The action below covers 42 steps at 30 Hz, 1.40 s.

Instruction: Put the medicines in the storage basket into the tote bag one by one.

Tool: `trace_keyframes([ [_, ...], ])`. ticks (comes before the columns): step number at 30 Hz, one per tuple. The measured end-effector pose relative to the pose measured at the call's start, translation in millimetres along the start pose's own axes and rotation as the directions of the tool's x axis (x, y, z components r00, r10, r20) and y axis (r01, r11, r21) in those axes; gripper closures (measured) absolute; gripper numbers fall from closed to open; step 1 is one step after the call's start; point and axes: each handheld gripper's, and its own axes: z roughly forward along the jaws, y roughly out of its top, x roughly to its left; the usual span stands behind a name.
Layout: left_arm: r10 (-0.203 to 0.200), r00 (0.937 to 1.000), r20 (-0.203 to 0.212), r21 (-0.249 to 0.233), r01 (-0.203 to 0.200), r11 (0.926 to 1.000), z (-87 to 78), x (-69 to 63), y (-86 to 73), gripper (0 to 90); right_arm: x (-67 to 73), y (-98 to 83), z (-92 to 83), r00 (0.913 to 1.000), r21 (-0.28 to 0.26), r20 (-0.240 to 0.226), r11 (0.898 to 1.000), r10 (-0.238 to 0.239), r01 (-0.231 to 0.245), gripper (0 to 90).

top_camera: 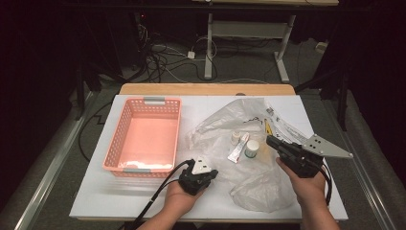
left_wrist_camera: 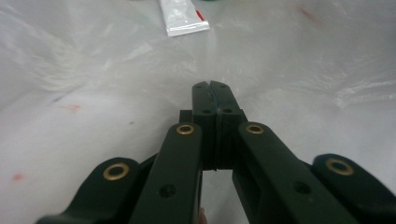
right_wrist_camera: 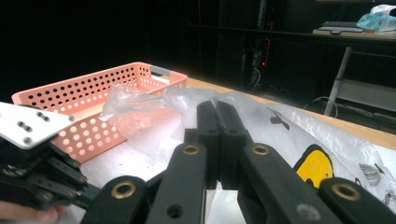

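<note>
The clear plastic bag [top_camera: 249,158] lies crumpled on the bench [top_camera: 95,201], right of the pink basket [top_camera: 143,134]. The left gripper [top_camera: 203,173] is fully closed on the bag's near left edge. The right gripper [top_camera: 274,142] is closed on its right edge. A tube [top_camera: 238,148] and small jars lie inside, between both grippers.

The pink basket [top_camera: 143,136] is the tallest obstacle on the white table [top_camera: 95,191], with perforated walls. Its open top gives free entry from above. Right of the basket, the crumpled clear plastic bag [top_camera: 249,143] covers most of the surface and rises in folds near the basket's far right corner. Inside the bag lie a white tube [top_camera: 238,148], a small bottle [top_camera: 235,137] and a round jar [top_camera: 252,148], close together. In front of the basket, the table strip lies bare.
</note>
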Motion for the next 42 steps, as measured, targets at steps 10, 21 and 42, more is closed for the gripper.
trace_keyframes([
  [10, 0.046, 0.9984, -0.034, -0.107, -0.049, 0.9931, -1.8, -5.0, 10.2, 86.5, -2.9, -0.8, -2.0, 1.0, -0.005, 0.002, 1.0, 0.002, -0.002, 90.0],
  [21, -0.025, 0.9939, -0.108, 0.081, 0.034, 0.9962, 35.8, 6.3, 15.8, 16.7, -0.9, -2.2, 1.2, 1.0, 0.008, -0.002, 1.0, -0.006, 0.006, 90.0],
  [42, 0.023, 0.9991, -0.035, -0.072, -0.026, 0.9971, 21.9, 4.3, 6.7, 88.3, 1.6, -3.3, 3.9, 1.0, 0.017, 0.0, 1.0, -0.004, 0.004, 90.0],
])
